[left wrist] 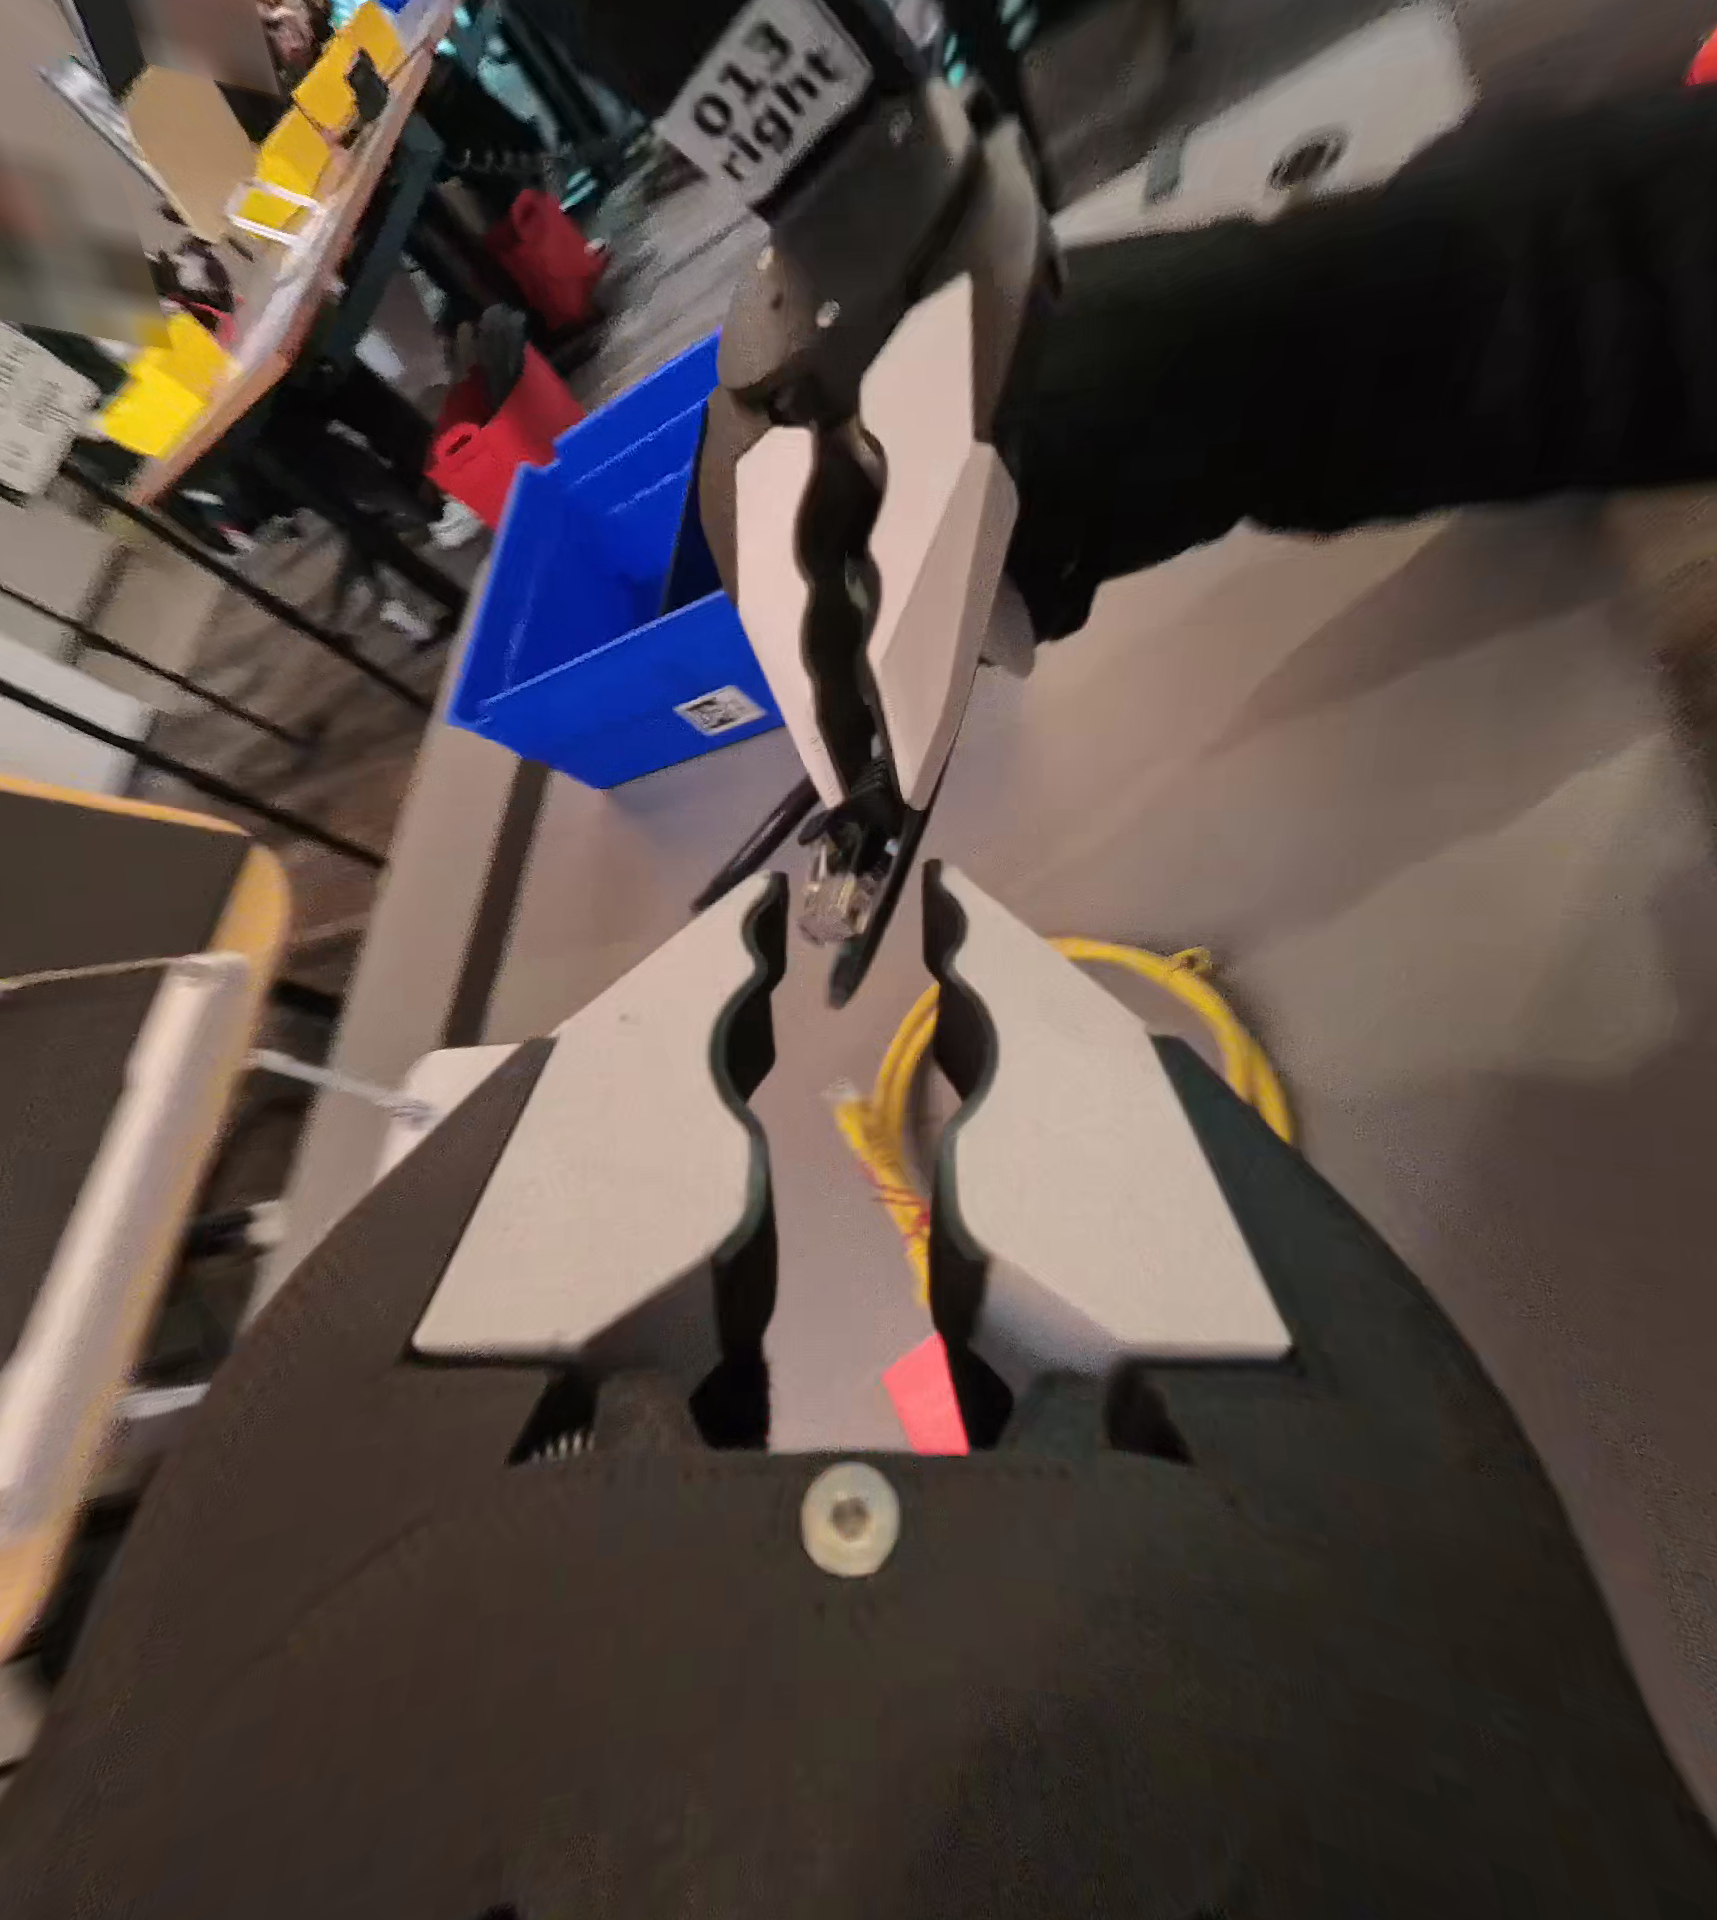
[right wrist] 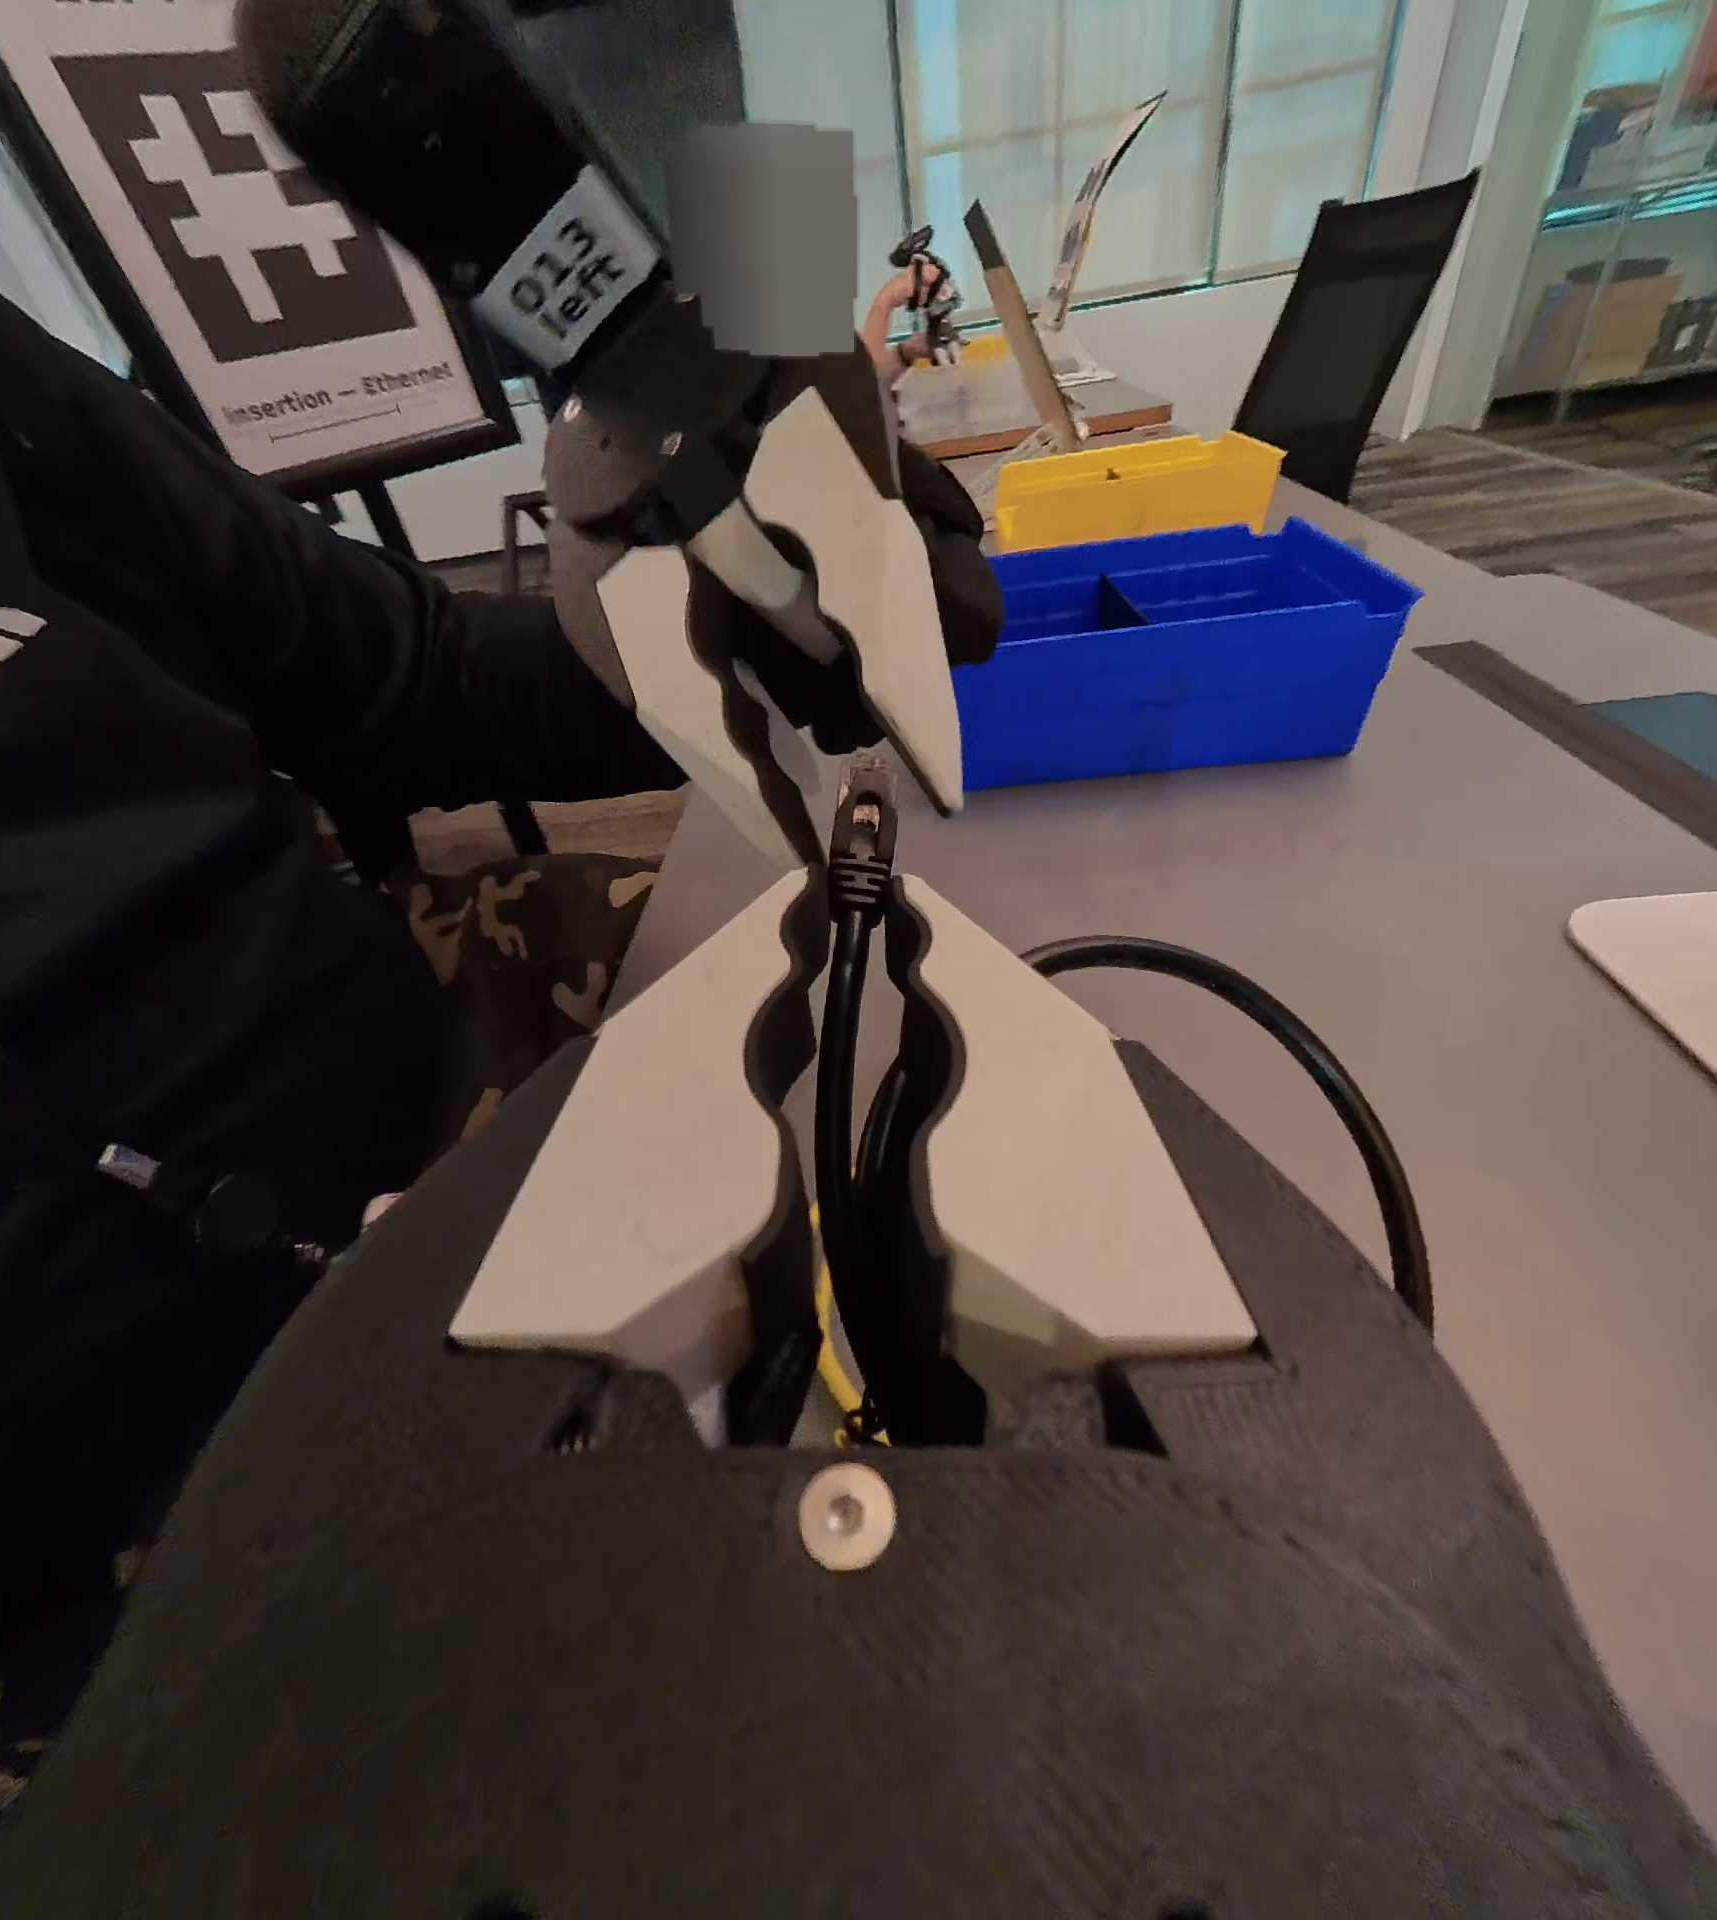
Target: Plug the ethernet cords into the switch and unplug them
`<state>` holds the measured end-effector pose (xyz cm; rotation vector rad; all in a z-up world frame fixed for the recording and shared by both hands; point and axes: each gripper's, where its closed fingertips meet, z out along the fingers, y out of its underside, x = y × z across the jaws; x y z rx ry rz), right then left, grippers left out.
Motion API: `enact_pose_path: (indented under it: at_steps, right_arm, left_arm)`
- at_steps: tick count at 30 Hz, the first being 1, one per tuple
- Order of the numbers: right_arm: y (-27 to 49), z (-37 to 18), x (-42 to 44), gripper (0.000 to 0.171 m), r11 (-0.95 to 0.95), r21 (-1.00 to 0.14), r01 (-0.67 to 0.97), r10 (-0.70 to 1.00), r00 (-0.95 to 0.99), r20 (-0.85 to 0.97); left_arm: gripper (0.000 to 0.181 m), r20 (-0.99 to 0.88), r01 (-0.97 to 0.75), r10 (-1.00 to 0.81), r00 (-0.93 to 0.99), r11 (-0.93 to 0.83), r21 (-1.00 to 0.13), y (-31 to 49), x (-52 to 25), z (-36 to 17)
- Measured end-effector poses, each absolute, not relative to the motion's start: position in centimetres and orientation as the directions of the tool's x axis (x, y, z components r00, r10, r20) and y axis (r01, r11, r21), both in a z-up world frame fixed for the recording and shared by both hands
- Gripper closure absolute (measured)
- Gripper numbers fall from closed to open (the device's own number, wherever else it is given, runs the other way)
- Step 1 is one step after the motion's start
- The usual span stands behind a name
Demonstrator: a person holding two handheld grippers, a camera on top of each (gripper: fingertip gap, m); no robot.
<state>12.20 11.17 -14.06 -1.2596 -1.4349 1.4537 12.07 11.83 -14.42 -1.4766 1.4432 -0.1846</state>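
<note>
My right gripper (right wrist: 862, 883) is shut on a black ethernet cord (right wrist: 838, 1039), just behind its plug (right wrist: 864, 821). The plug sticks out past the fingertips. My left gripper (left wrist: 856, 878) is open and faces the right one tip to tip. The clear plug (left wrist: 833, 894) hangs just at its fingertips, touching neither finger. The right gripper (left wrist: 875, 800) comes down from above in the left wrist view. The left gripper (right wrist: 880, 821) shows in the right wrist view. A coiled yellow ethernet cord (left wrist: 1145, 1039) lies on the grey table (left wrist: 1456, 935) below. No switch is in view.
A blue bin (right wrist: 1176, 665) stands on the table beyond the grippers, with a yellow bin (right wrist: 1134, 499) behind it. The black cord loops over the table (right wrist: 1301, 1039). A white pad (right wrist: 1716, 997) lies at the right. A pink tape strip (left wrist: 927, 1392) is on the table. Left and right tips are no more than a few centimetres apart.
</note>
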Motion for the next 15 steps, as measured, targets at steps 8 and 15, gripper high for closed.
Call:
enact_pose_path:
  at_steps: [8,15]
  right_arm:
    - [11.4,-13.2,12.6,0.162,-0.237,-0.966,0.099,0.919,-0.3,-0.256]
    - [11.8,-10.6,12.7,0.156,-0.3,-0.95,-0.083,0.924,-0.273,-0.268]
  left_arm:
    - [0.173,-0.713,-0.768,-0.653,0.254,0.312,-0.559,12.2,12.3,-14.0]
    - [0.174,-0.742,-0.721,-0.558,0.372,0.33,-0.609,12.6,13.0,-10.8]
